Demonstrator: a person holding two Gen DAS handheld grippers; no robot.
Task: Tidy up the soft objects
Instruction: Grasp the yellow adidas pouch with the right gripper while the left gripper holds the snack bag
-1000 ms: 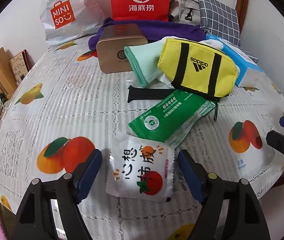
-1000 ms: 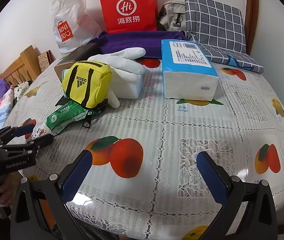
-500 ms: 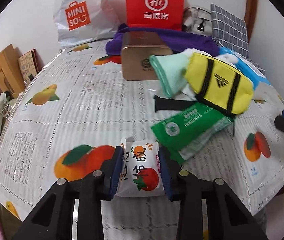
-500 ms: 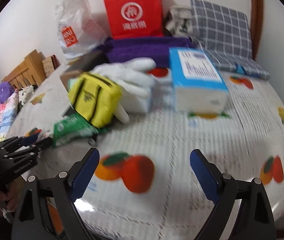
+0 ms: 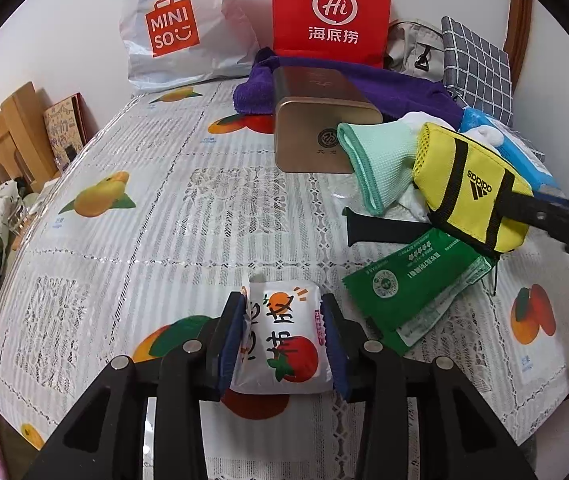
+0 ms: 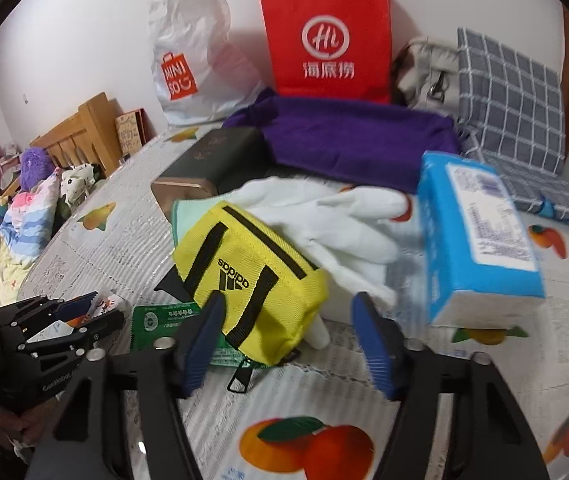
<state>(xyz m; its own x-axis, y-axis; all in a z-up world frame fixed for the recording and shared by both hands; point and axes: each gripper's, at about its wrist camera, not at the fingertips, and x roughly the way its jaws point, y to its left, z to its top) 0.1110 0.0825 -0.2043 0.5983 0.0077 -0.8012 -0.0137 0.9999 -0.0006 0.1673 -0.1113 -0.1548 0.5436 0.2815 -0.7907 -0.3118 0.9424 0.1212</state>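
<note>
Left gripper (image 5: 282,336): clamped on white snack packet (image 5: 284,340), in front of yellow pouch (image 5: 468,188). Right gripper (image 6: 288,340): open, straddling yellow pouch, not yet gripping. Progress: early. Green packet (image 5: 408,284), gloves (image 6: 324,216), tissue pack (image 6: 476,236) unsorted beside pouch.
</note>
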